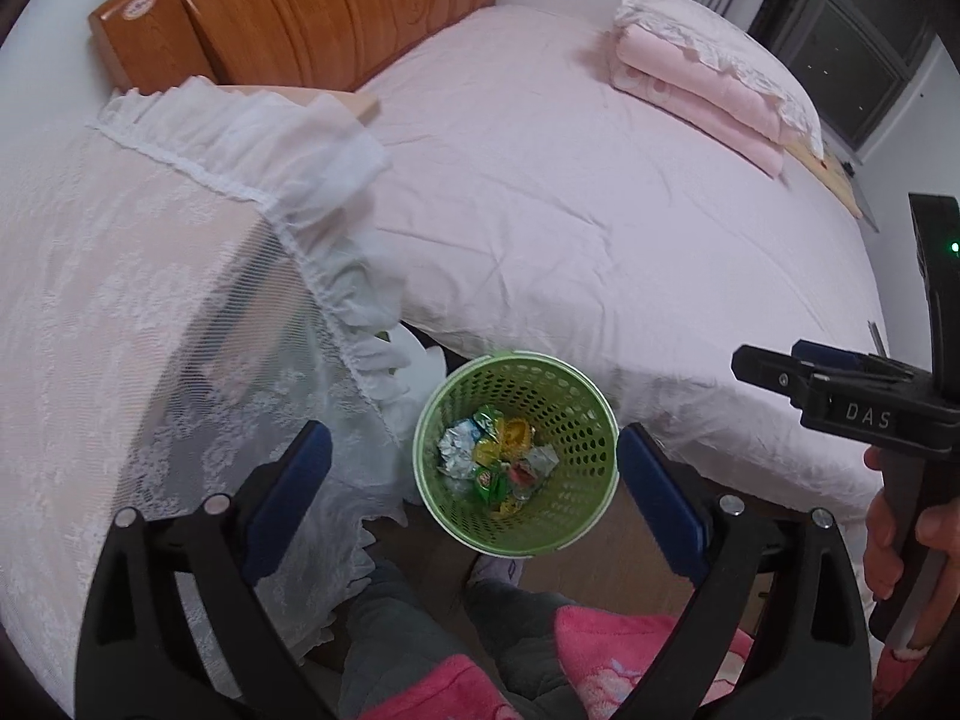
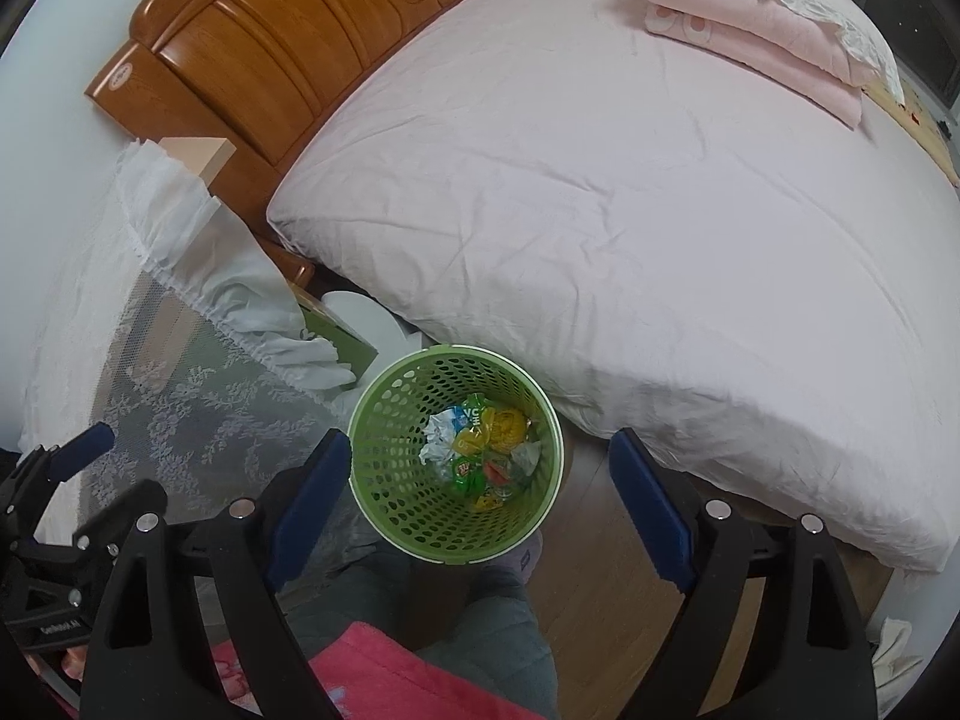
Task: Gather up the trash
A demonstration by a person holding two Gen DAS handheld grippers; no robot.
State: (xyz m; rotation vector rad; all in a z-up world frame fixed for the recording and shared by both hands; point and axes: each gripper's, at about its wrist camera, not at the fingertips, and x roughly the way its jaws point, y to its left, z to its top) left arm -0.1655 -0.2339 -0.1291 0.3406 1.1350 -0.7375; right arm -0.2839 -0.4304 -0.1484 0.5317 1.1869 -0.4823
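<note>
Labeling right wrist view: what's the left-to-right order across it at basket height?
Left gripper at the edge → lace cloth → green basket holding crumpled wrappers → pink bedspread.

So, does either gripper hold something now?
No. The left gripper and right gripper are both open and empty above the green bin.

Left tool (image 1: 474,489) and right tool (image 2: 480,492) — jaws wide, empty
</note>
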